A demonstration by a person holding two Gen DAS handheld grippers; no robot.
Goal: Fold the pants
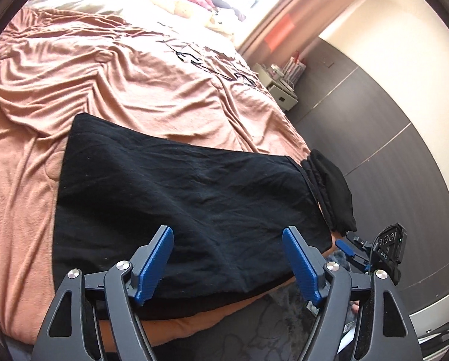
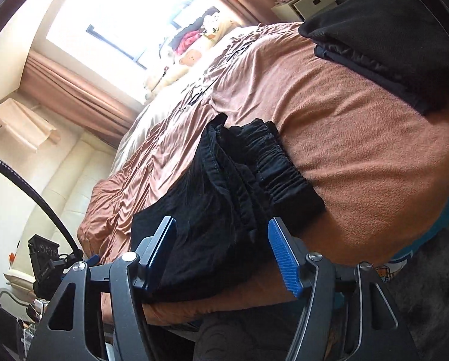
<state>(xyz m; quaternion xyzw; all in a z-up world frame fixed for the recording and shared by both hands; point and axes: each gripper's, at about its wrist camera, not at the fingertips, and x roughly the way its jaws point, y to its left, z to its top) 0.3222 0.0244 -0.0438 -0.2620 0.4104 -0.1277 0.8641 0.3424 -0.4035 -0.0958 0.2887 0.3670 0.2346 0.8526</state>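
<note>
Sunlight floods in from the window point(image 2: 128, 15) behind the bed, and a wrinkled salmon-pink bedspread point(image 1: 119, 84) covers most of what I see from both wrist cameras. On it, near the foot edge closest to me, lie the black pants point(image 1: 176, 192), folded into a broad flat panel; from my right camera I see their gathered elastic waistband point(image 2: 281, 174) at the end nearest that gripper, with layers stacked beside it. My left gripper point(image 1: 227, 258) hangs over the near edge of the pants with its blue pads point(image 1: 156, 263) well apart and nothing pinched between them. My right gripper point(image 2: 221, 255) sits by the waistband end, its jaws likewise spread, the cloth showing between them, though neither pad presses on it as far as I can tell. A second pile of folded black clothes point(image 1: 332, 192) rests at the corner of the bed just beyond the pants. Past the bed I make out a small white nightstand point(image 1: 280, 85), pinkish curtains point(image 2: 71, 87) and dark grey wall panels point(image 1: 384, 138). Stuffed toys point(image 2: 194, 48) sit at the head of the bed under the window.
</note>
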